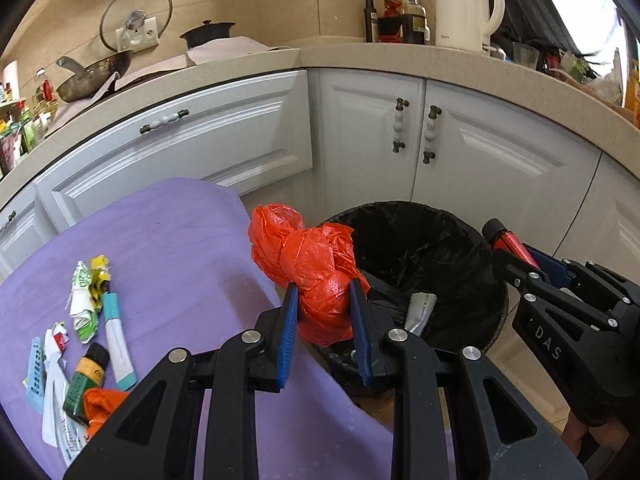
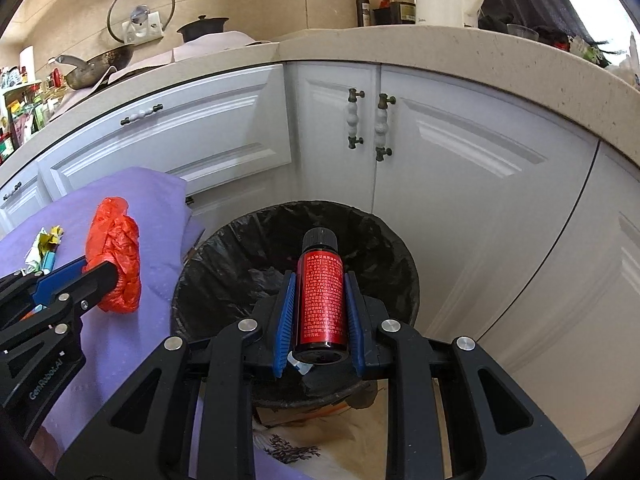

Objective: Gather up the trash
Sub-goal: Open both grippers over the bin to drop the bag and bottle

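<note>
Clamping a crumpled red plastic bag (image 1: 320, 276) between its blue pads, the left gripper (image 1: 326, 300) is hanging at the bin's (image 1: 460, 320) nine o'clock rim, right where the purple-covered table (image 1: 168, 248) is ending. The right gripper (image 2: 320, 300) is pinching a small red bottle (image 2: 322, 296) with a black cap, jaws narrow around its body, and in the right wrist view the bottle is sitting over the middle of the black-lined bin (image 2: 240, 260).

Most of the risk is lying with the bag. It is billowing well beyond the pads toward eleven o'clock, and part of it is looking as if it is still over the table edge rather than over the liner; letting go from there is likely sending it onto the cloth or down the gap between table and bin. Being light and springy, it may also be clinging to a pad instead of dropping.

The bottle is looking safer, though it is smooth and round and is being gripped only along its sides, so any tilt may be letting it slide out early. Both tools are crowding the same opening, so a bump between them is possible.

More litter is waiting at the table's seven o'clock end: wrappers (image 1: 86, 300), a pale tube (image 1: 116, 340) and a small dark bottle (image 1: 86, 380). A careless sweep back may be scattering these.
</note>
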The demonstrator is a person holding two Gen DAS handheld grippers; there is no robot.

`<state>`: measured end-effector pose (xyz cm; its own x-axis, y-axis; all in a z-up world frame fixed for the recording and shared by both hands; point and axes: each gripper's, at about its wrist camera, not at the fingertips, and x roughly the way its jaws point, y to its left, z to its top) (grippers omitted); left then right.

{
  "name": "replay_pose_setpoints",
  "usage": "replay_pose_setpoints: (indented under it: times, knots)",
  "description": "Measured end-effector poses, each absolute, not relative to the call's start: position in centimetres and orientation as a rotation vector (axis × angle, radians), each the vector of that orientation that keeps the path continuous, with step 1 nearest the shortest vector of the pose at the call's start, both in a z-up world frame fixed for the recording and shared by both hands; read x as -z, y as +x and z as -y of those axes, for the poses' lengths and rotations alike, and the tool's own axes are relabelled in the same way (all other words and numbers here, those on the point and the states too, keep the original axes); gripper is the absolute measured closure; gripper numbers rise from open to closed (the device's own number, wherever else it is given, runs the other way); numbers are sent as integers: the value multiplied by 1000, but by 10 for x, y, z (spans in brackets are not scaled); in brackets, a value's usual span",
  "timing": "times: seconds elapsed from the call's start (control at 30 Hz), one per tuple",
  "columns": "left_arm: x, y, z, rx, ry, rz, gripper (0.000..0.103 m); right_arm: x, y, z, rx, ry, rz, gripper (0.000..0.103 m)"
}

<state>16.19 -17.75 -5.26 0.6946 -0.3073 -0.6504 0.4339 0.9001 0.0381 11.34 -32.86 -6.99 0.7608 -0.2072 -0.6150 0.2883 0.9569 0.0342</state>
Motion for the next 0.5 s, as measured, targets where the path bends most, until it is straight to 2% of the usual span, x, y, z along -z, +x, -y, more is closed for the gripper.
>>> replay_pose_setpoints:
  times: [0.4,0.5]
  knots:
    - [58,186,199,450,182,-746,76,79,131,341,281,132,-658,79]
    - [62,191,203,475,176,-771,71,83,135,343,287,137,-666,78]
